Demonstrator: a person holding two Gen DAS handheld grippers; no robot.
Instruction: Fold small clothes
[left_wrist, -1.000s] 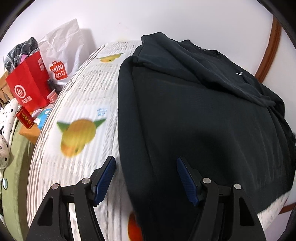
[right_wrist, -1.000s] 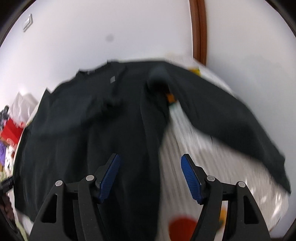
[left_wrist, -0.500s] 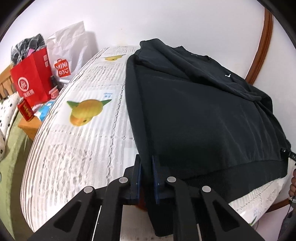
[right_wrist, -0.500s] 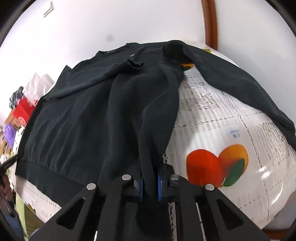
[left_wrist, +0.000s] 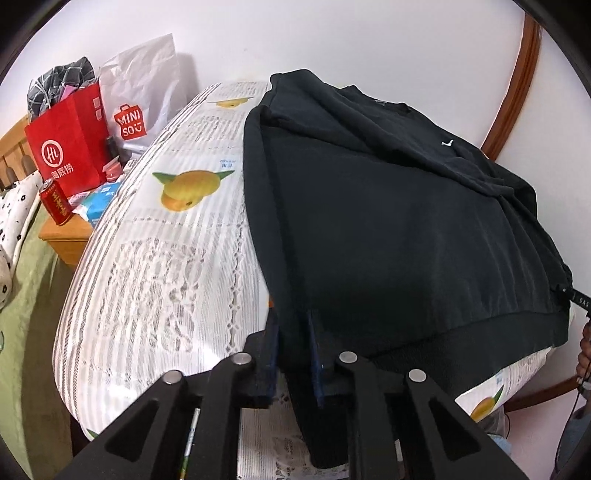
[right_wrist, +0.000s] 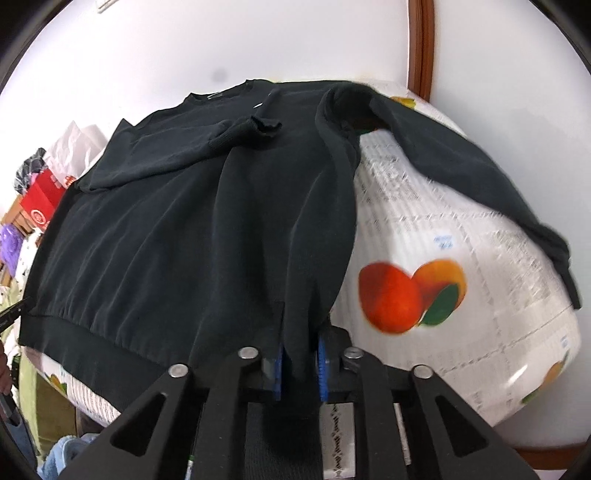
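Note:
A black long-sleeved sweatshirt (left_wrist: 399, 229) lies spread on a table with a white fruit-print cloth (left_wrist: 166, 266). My left gripper (left_wrist: 291, 328) is shut on the sweatshirt's hem at its left bottom corner. My right gripper (right_wrist: 301, 343) is shut on the hem of the sweatshirt (right_wrist: 192, 221) at its right bottom corner. One sleeve (right_wrist: 236, 129) is folded across the chest. The other sleeve (right_wrist: 461, 162) trails out over the cloth (right_wrist: 461, 229) to the right. The fabric is lifted slightly at both gripped corners.
Left of the table stand a red paper bag (left_wrist: 70, 133), a white Miniso bag (left_wrist: 140, 92) and a red can (left_wrist: 55, 203) on a small wooden stand (left_wrist: 66, 236). A white wall and a brown wooden frame (left_wrist: 517, 74) lie behind the table.
Both grippers were open above the sweatshirt a second ago. They have come down to the near hem and shut on its two bottom corners, and now hold them slightly raised.

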